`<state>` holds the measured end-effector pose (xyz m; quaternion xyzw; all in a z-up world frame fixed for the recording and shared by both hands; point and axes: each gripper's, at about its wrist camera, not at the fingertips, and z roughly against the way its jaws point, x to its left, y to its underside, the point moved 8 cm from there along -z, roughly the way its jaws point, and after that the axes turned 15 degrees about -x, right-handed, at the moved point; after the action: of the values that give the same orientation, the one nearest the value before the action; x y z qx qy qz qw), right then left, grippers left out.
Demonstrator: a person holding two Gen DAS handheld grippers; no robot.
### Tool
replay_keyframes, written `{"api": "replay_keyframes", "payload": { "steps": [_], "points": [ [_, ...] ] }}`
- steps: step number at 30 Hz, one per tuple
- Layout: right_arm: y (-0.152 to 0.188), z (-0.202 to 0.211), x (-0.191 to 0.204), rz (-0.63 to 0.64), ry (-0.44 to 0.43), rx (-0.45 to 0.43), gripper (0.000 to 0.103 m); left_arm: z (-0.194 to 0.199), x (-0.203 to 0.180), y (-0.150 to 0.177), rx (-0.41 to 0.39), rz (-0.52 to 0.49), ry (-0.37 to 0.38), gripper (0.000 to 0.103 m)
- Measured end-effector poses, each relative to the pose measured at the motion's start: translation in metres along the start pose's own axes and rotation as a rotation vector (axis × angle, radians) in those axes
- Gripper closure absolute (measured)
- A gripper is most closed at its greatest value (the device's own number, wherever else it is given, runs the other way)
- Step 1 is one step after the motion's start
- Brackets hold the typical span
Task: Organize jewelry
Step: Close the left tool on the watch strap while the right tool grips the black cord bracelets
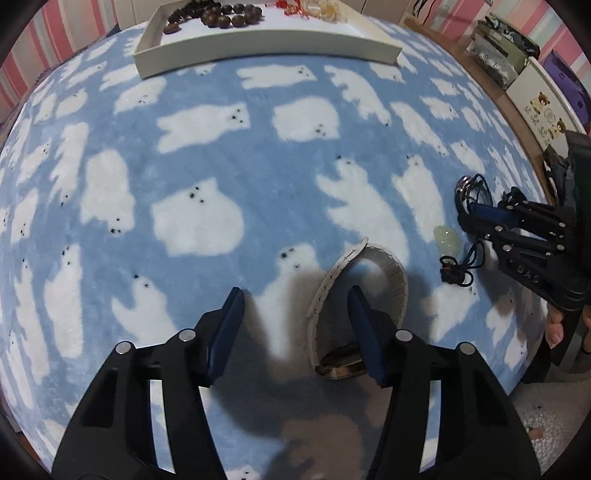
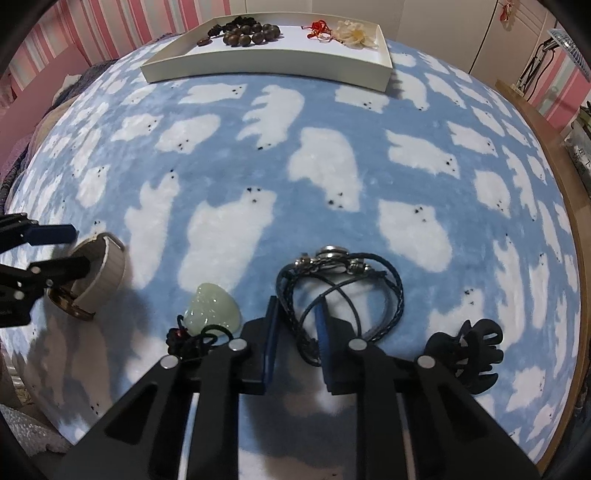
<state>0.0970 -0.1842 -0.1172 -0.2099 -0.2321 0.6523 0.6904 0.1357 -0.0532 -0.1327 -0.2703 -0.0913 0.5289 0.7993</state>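
Left wrist view: left gripper points down at the blue blanket with white bear shapes, jaws about half wide. The beige watch stands on edge between the pads, strap looped, brown face low by the right pad. The right pad sits inside the strap loop; whether either pad presses the strap I cannot tell. The white tray lies well beyond the watch at the blanket's far edge, holding brown beads. Wide bare blanket runs between watch and tray. To the right of the watch lies the jade pendant on a dark cord, then the right gripper on the black cord bracelets. A wooden edge borders the blanket on the right.

Right wrist view: right gripper narrow, pads pinching strands of the black cord bracelets. Jade pendant just left of the bracelets, a black hair claw just right. Watch further left, left gripper straddling it. Tray far beyond the bracelets, with beads, a red knot and a cream flower; open blanket between.
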Motion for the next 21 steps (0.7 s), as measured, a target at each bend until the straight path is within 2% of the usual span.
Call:
{"api": "replay_keyframes", "payload": {
  "steps": [6,9,13,16,17,21],
  "points": [
    [-0.002,-0.001,0.000,0.002,-0.006,-0.003,0.083,-0.007,-0.005,-0.004,0.004,-0.021,-0.001,0.046],
    [-0.003,-0.002,0.000,0.004,-0.002,-0.008,0.083,-0.009,-0.011,-0.004,0.002,-0.062,-0.017,0.051],
    [-0.002,-0.001,0.001,0.011,0.002,-0.017,0.088,-0.006,-0.009,-0.003,0.001,-0.055,-0.016,0.074],
    [-0.001,-0.001,0.004,0.017,0.007,-0.020,0.089,-0.004,-0.012,0.000,-0.006,-0.060,-0.004,0.084],
    [-0.001,-0.001,0.004,0.020,0.009,-0.020,0.090,-0.004,-0.014,0.000,-0.007,-0.062,0.003,0.092],
    [-0.001,0.001,0.005,0.015,0.007,-0.022,0.094,-0.002,-0.015,-0.001,-0.009,-0.053,0.020,0.095]
  ]
}}
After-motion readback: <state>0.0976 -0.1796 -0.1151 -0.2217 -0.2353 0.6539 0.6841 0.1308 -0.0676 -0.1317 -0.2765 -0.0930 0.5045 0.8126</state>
